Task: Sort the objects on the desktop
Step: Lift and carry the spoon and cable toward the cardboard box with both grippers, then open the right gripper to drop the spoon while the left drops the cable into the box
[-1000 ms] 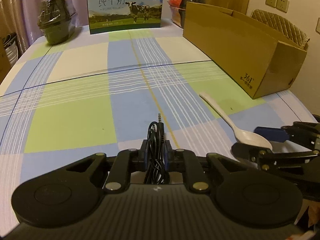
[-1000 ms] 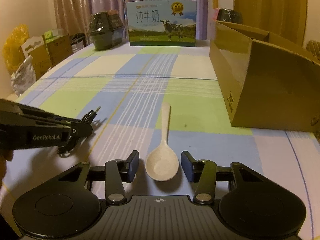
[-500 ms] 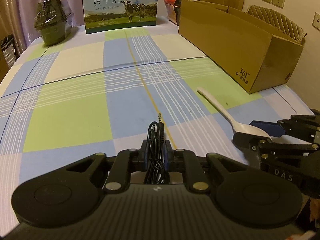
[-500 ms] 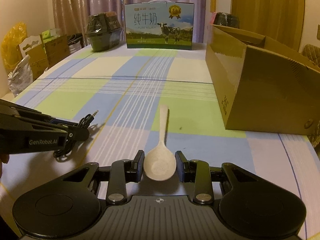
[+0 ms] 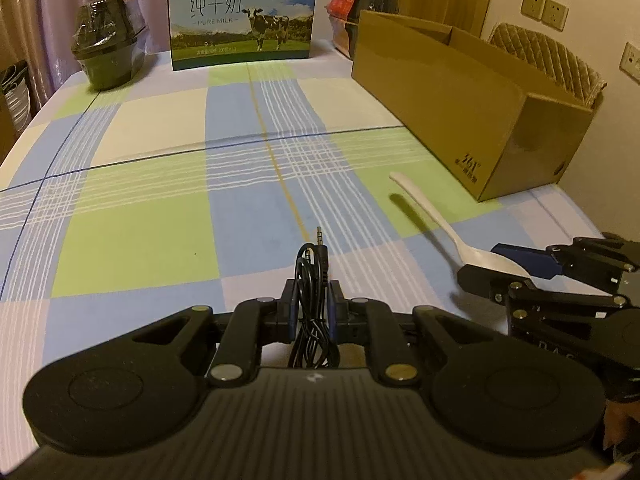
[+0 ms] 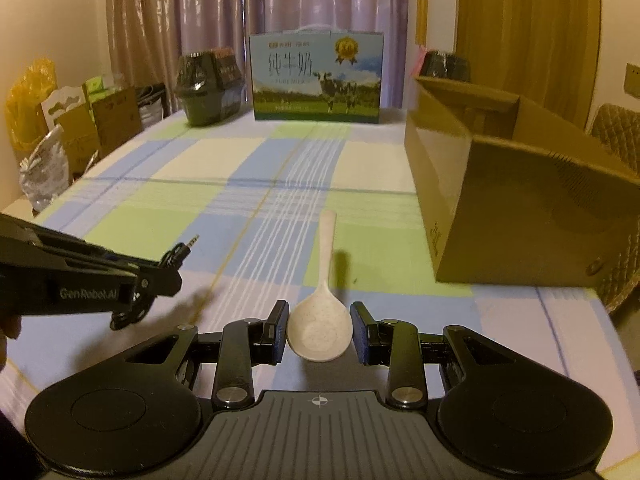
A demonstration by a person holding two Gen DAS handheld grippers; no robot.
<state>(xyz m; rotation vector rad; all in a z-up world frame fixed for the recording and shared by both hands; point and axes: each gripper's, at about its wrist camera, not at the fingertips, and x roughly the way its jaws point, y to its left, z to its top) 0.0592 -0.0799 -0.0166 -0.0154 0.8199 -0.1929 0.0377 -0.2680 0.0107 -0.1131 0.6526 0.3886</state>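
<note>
My left gripper (image 5: 312, 298) is shut on a coiled black audio cable (image 5: 314, 280) whose plug sticks up past the fingers, a little above the checked tablecloth. From the right wrist view that same left gripper (image 6: 160, 278) shows at the left with the audio cable (image 6: 176, 254) in it. My right gripper (image 6: 319, 330) is shut on the bowl of a white spoon (image 6: 322, 312), handle pointing away, lifted off the cloth with its shadow beside it. In the left wrist view the spoon (image 5: 436, 220) slants up from the right gripper (image 5: 504, 266) at the right edge.
An open cardboard box (image 5: 472, 112) (image 6: 520, 196) stands on the right side of the table. A milk carton (image 5: 242, 14) and a dark wrapped pot (image 5: 108, 56) sit at the far edge. Bags and boxes (image 6: 60, 136) stand off the table's left side.
The right gripper's jaws closed onto the spoon's bowl and lifted it slightly off the cloth. The left gripper kept still with the cable.
</note>
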